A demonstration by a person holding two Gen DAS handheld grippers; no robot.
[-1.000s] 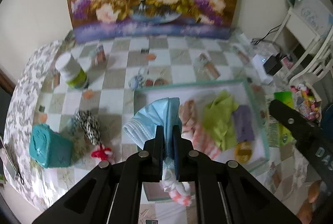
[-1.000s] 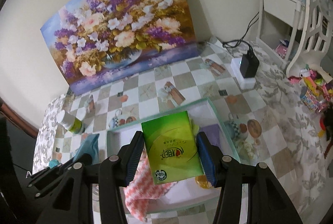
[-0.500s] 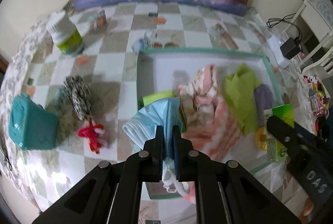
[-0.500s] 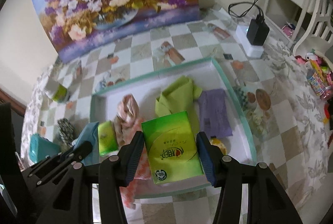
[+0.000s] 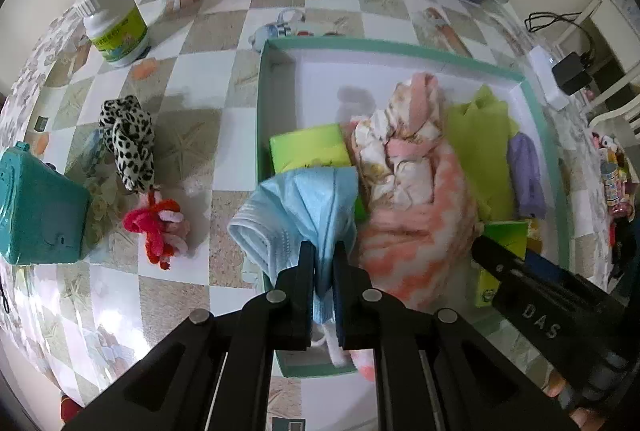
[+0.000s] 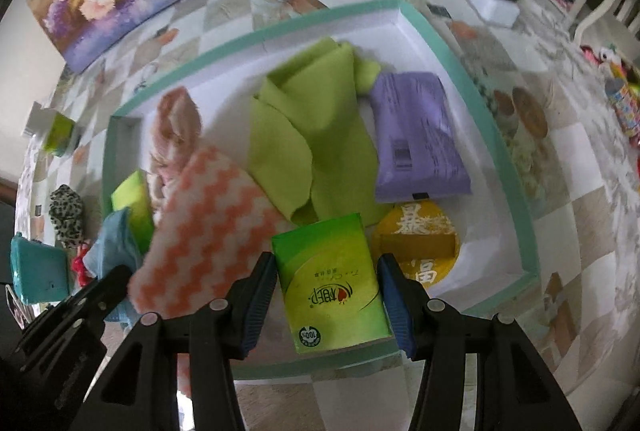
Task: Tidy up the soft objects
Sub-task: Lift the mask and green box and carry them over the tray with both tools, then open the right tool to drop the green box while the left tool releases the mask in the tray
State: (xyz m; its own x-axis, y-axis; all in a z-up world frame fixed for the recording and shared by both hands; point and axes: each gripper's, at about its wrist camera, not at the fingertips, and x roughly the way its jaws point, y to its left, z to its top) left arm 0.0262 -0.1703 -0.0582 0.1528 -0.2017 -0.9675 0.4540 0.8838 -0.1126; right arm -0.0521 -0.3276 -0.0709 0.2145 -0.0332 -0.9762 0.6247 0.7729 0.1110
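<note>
While left fingers (image 5: pixel 323 263) pinch the blue cloth (image 5: pixel 304 203), right fingers (image 6: pixel 276 295) clamp the green tissue pack (image 6: pixel 332 279).

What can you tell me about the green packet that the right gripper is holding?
The green packet is a soft, shiny tissue pack with a yellow oval, red writing and a round "100%" mark. The right gripper holds it by its two long sides between blue pads. It hangs over the near end of the teal-rimmed tray, beside the pink zigzag cloth.
</note>
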